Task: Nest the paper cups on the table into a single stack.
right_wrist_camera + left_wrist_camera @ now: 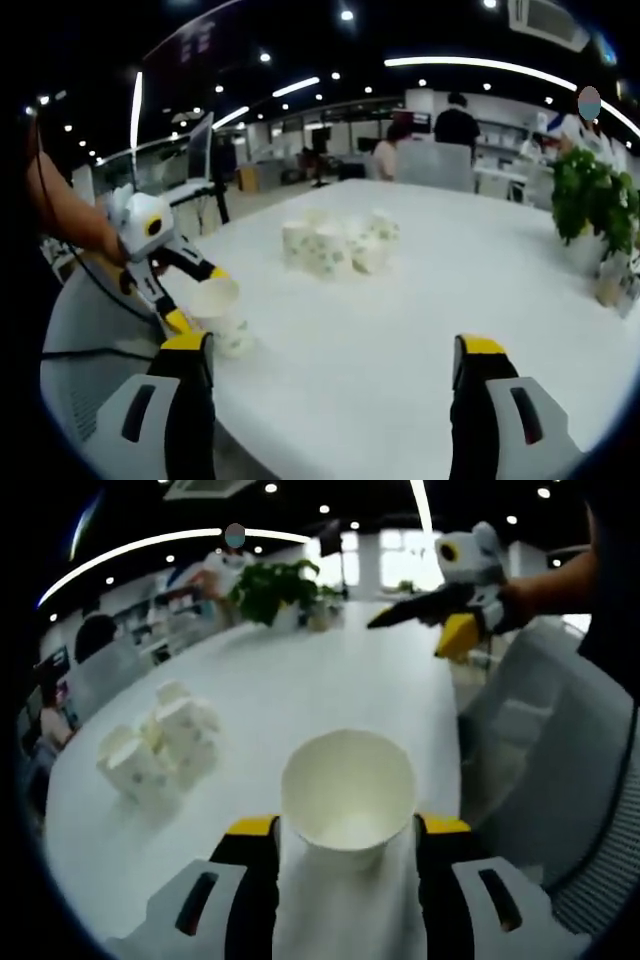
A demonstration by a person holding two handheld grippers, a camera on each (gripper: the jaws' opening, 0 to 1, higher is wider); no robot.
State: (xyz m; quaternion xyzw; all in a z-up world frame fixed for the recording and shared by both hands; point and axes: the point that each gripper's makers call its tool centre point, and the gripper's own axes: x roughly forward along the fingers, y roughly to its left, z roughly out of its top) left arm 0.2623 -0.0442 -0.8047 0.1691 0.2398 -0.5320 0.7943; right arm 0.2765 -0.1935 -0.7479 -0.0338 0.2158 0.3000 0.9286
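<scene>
A paper cup (347, 798) is clamped by the left gripper (346, 830) over the worktop (300, 700); clustered cups (160, 745) lie at 9 o'clock. The right gripper (330, 345) is spread, holding nothing.

Potted plant (592, 205) on white table (480, 270); grey chair (560, 750) beside.

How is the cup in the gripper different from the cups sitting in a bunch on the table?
The held cup is clamped between the left gripper jaws, while the bunch of cups rests free on the table. The held cup is alone; the others crowd together. The held cup shows its open mouth; several in the bunch lie tipped. All are pale paper cups.
</scene>
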